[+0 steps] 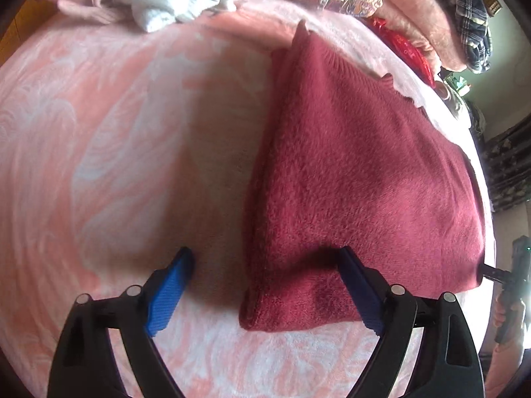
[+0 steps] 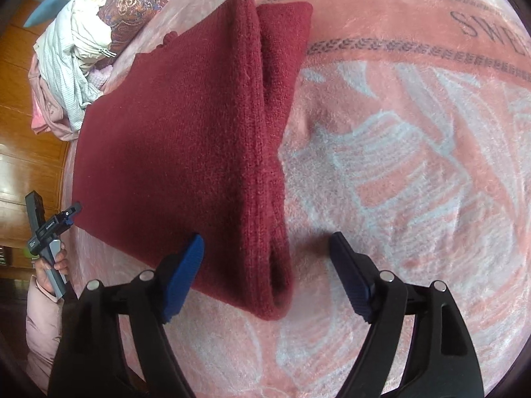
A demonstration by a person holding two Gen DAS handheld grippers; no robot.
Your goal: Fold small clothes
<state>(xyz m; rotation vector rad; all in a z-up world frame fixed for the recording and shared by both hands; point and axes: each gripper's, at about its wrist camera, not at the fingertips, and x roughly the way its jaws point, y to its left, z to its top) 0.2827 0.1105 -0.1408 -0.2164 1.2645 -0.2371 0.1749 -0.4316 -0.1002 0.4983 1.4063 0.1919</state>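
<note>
On the pink patterned fleece bed blanket [image 2: 415, 165], the fuzzy maroon knit garment [image 2: 179, 132] lies half-folded. Left gripper [image 1: 265, 285] and right gripper [image 2: 265, 272] straddle its near corners, jaws wide, empty; pinching them comes next, I'd say.

The only lettering that can be read stands on the pink and white plush blanket [image 2: 415, 172], in the right wrist view: dark capital letters woven into its plain pink border band near the upper right edge spell "SWE", and the rest of the word runs out of the picture. On the black handheld gripper [image 2: 53, 229] at the left edge of that view there is a small white label, too small to read. The left wrist view shows no readable text.
</note>
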